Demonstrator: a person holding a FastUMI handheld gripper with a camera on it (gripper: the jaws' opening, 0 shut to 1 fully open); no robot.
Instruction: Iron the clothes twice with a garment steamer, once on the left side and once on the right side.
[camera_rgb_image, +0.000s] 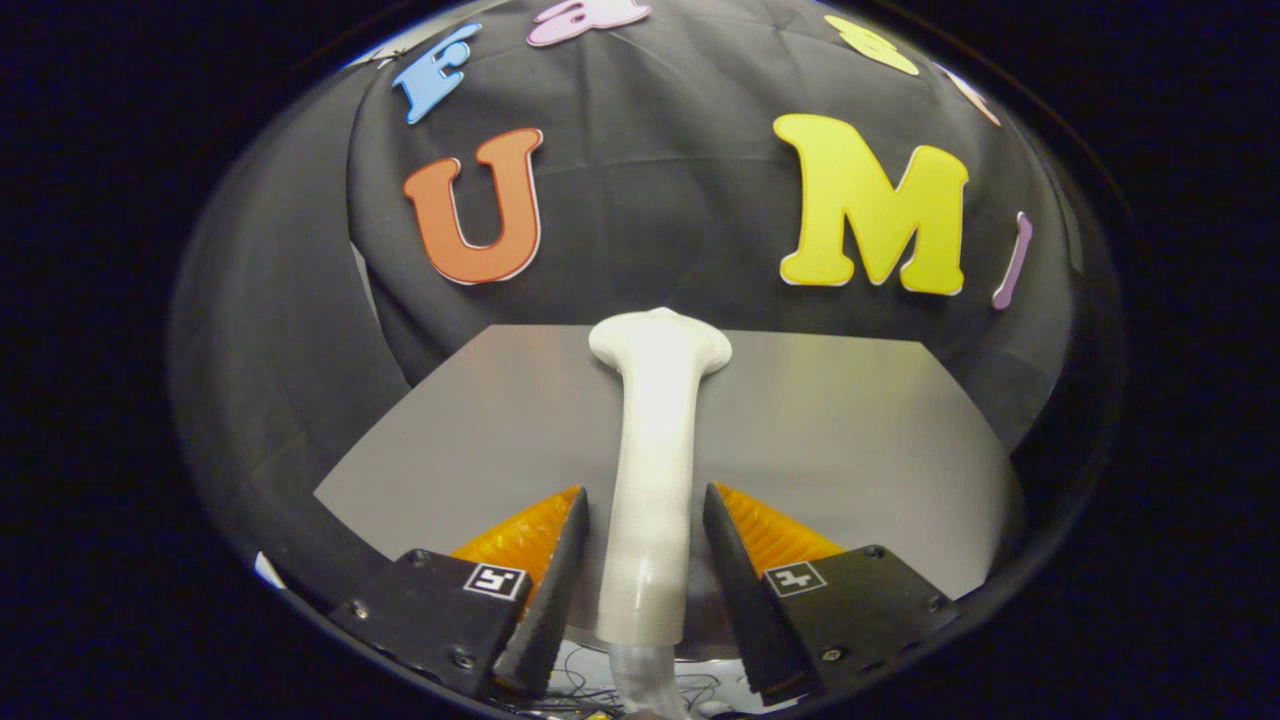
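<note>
The gripper (645, 510) has its two fingers (560, 560) set apart, one on each side of the white garment steamer (655, 440). The steamer's handle runs straight up the gap between them. A narrow strip shows between each finger and the handle, so the fingers flank it without clearly pressing on it; whether the inner faces touch lower down cannot be told, because the handle hides that part. Each finger carries a ribbed pad on its outer side and a small square marker tag (497, 580) with a black-and-white pattern on its mount; the pattern is a code, not readable writing. No brand name or label can be read on the steamer itself.

The steamer lies lengthwise, pointing away from the gripper. Its slim handle begins low between the fingers, where a clear hose or collar (640, 670) joins it, and it widens beyond the fingertips into a flat, flared head (660, 345). The head sits near the far edge of a plain grey table (850, 430), on which the steamer appears to rest.

Beyond the table hangs the booth's black cloth wall (650, 200), creased in soft folds. Below the gripper, under the handle's end, a tangle of thin wires (590, 690) shows against a pale surface.
</note>
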